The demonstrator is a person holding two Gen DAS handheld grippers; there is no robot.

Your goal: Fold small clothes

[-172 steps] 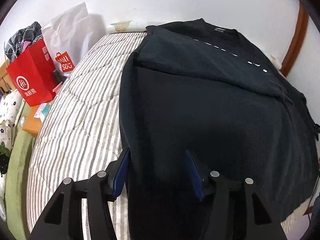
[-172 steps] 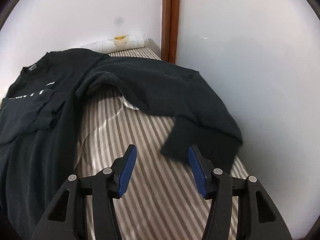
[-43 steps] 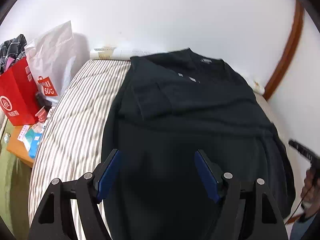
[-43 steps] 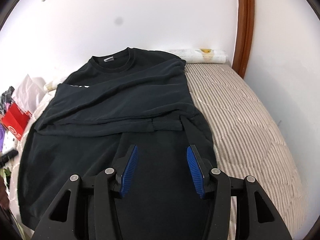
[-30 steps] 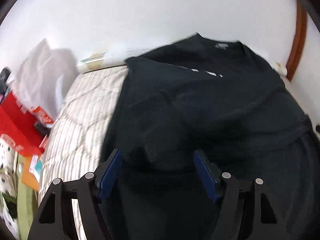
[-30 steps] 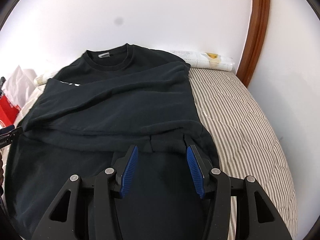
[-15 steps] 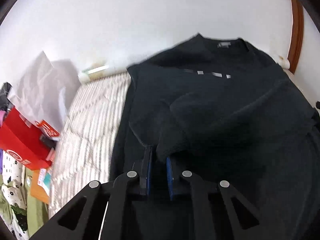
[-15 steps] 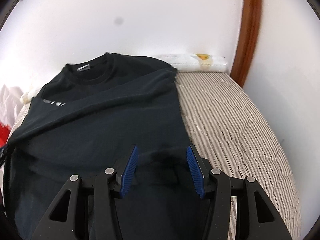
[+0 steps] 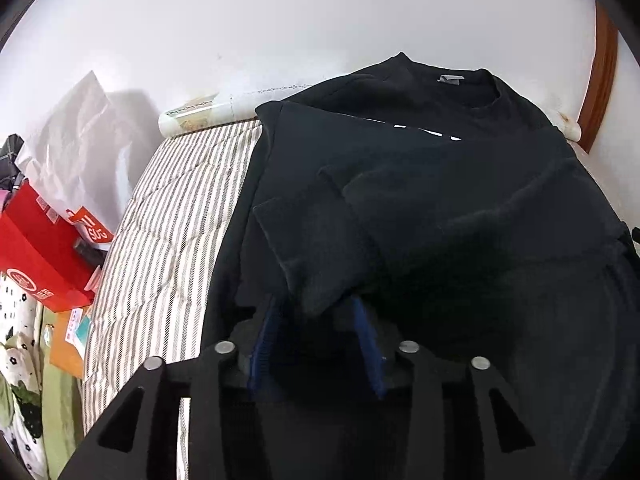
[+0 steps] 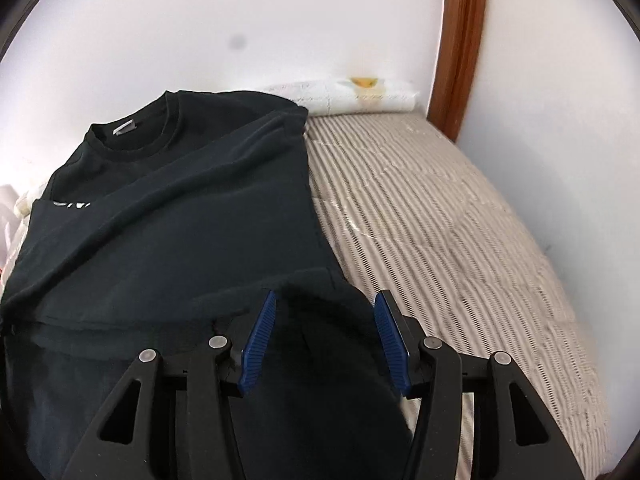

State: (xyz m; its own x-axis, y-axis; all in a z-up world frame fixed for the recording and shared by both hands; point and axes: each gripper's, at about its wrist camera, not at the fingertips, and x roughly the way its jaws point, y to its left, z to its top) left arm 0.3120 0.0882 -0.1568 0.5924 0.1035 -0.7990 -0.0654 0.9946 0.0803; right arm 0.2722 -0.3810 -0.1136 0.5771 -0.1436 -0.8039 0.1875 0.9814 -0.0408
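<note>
Black sweatshirt [image 9: 460,208] flat on striped mattress [image 9: 172,216], sleeves folded across chest. Left wrist view: left gripper [image 9: 316,340] parted, cuff bunched between blue pads, contact hidden by cloth; half second ago clamped shut.

Right wrist view: right gripper [image 10: 326,340] spread wide over sweatshirt [image 10: 180,216] hem fold, now lower, closer; hem cut off below.
</note>
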